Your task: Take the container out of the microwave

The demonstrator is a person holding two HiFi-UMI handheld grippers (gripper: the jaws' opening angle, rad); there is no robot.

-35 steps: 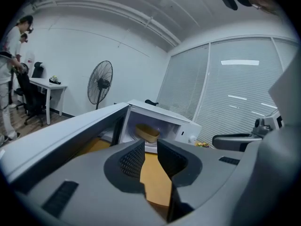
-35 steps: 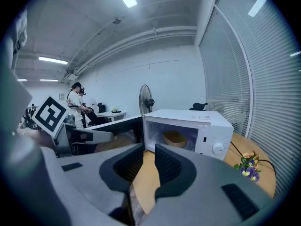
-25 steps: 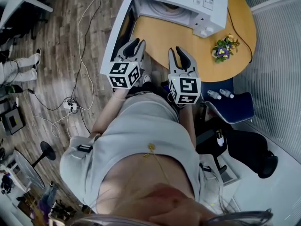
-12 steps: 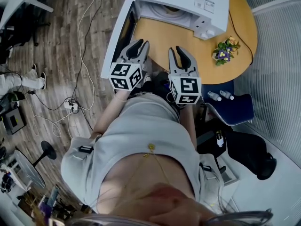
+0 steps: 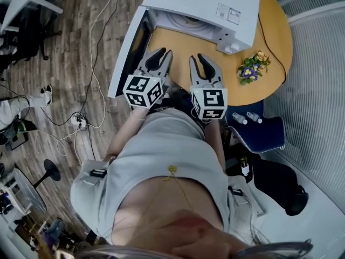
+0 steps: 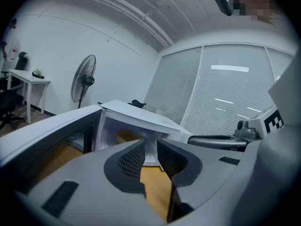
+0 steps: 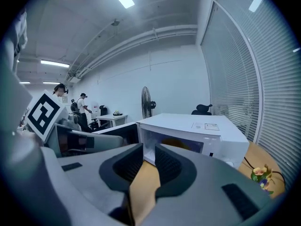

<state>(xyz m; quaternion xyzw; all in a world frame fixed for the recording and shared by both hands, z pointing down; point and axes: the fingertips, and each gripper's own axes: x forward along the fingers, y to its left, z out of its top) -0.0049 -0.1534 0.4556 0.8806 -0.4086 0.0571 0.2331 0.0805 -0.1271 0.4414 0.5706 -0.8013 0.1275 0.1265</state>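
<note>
My left gripper (image 6: pixel 150 150) and right gripper (image 7: pixel 148 158) are both empty, jaws parted only a slit, side by side over the worktop (image 5: pixel 183 45). The microwave (image 5: pixel 205 4) stands just ahead with its door (image 5: pixel 126 47) swung open. The container (image 7: pixel 181 146) shows as a dim yellow shape inside. I should widen the jaws, then go in level, clear of the door.

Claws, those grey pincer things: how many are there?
2. The left claw is at the table's near edge, beside the open microwave door. The right claw is next to it, facing the microwave. Both are slightly open and empty.
</note>
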